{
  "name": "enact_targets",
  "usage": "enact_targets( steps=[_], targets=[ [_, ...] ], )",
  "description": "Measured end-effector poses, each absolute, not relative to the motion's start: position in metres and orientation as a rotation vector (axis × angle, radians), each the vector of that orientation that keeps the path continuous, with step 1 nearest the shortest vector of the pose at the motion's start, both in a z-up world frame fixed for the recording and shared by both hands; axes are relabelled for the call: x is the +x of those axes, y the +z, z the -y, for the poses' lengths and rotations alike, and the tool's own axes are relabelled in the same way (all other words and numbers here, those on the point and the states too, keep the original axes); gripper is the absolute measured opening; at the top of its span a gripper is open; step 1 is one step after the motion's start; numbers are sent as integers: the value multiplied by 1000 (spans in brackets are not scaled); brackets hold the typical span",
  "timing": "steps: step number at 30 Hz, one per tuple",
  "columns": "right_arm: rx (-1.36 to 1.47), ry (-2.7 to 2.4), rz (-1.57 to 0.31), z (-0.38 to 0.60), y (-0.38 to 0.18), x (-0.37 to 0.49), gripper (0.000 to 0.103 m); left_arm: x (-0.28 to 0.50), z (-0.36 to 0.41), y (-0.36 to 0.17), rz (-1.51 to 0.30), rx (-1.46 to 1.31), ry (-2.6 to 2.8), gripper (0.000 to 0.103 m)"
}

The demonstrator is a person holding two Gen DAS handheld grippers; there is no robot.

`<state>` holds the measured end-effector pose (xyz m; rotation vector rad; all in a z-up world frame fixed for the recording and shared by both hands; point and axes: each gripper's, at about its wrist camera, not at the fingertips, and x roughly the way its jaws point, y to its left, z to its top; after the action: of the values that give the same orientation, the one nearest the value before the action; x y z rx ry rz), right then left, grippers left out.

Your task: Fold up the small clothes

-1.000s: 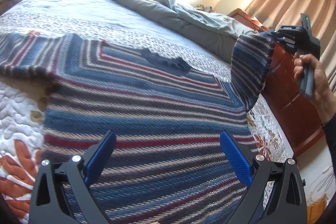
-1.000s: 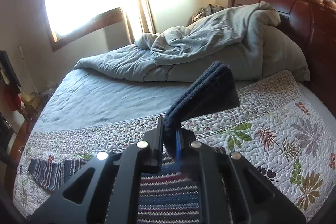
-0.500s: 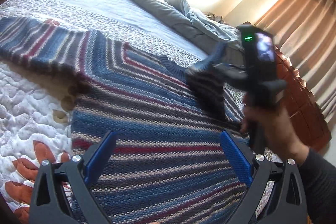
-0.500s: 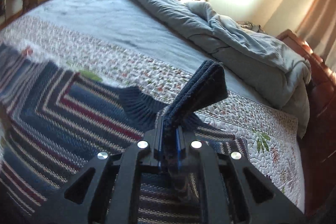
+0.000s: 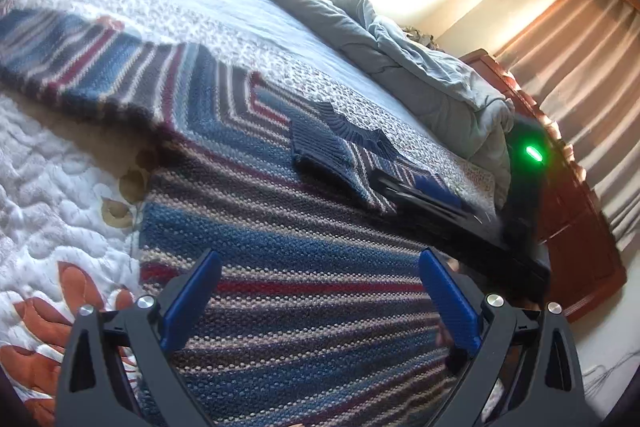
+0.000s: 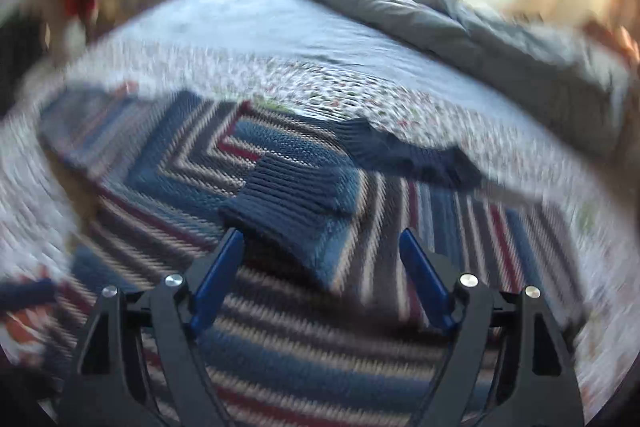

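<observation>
Striped sweater [image 5: 304, 267] flat on bed, sleeve cuff [image 6: 292, 187] folded across – right gripper [image 6: 320, 259] just opened, left gripper [image 5: 316, 287] fingers apart, both empty

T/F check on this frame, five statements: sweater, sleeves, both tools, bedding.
1. The striped sweater lies spread on the quilt. True.
2. The right tool is clamped on the navy cuff. False: its jaws have just been opening and stand apart, and the cuff lies on the sweater's chest ahead of them.
3. The left tool is open with nothing gripped. True.
4. Both sleeves are folded across the chest. False: the other sleeve lies stretched out to the side on the quilt.
5. The grey duvet covers the sweater. False: it is bunched up at the far side of the bed, apart from the sweater.
</observation>
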<state>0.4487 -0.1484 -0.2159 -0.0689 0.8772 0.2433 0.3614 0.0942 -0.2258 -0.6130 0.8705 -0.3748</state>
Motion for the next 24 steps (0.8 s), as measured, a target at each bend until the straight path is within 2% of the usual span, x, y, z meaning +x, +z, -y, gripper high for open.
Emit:
enact_targets(
  steps=[3, 7, 11, 17, 19, 20, 21, 22, 23, 24],
  targets=[
    [260, 254, -881, 198, -226, 408, 80, 367, -97, -237, -851, -744, -435, 99],
    [478, 250, -879, 228, -236, 378, 81, 412, -77, -239, -888, -870, -515, 99],
    [463, 330, -801, 230, -218, 371, 81, 473, -55, -261, -1015, -1026, -473, 99],
    [603, 369, -847, 248, -224, 377, 81, 509, -41, -273, -1093, -942, -289, 99],
    [617, 391, -844, 248, -221, 376, 81, 515, -36, -272, -1113, -920, -257, 96],
    [621, 407, -845, 247, -219, 374, 81, 519, -32, -270, -1115, -892, -251, 91],
    [622, 416, -844, 246, -218, 372, 81, 524, -27, -266, -1121, -844, -235, 67],
    [621, 423, -843, 246, -216, 369, 81, 530, -23, -265, -1137, -802, -213, 37],
    [621, 433, -845, 244, -215, 367, 81, 534, -21, -265, -1156, -778, -184, 29],
    [623, 439, -850, 243, -215, 367, 81, 537, -21, -266, -1165, -770, -155, 14]
  ],
)
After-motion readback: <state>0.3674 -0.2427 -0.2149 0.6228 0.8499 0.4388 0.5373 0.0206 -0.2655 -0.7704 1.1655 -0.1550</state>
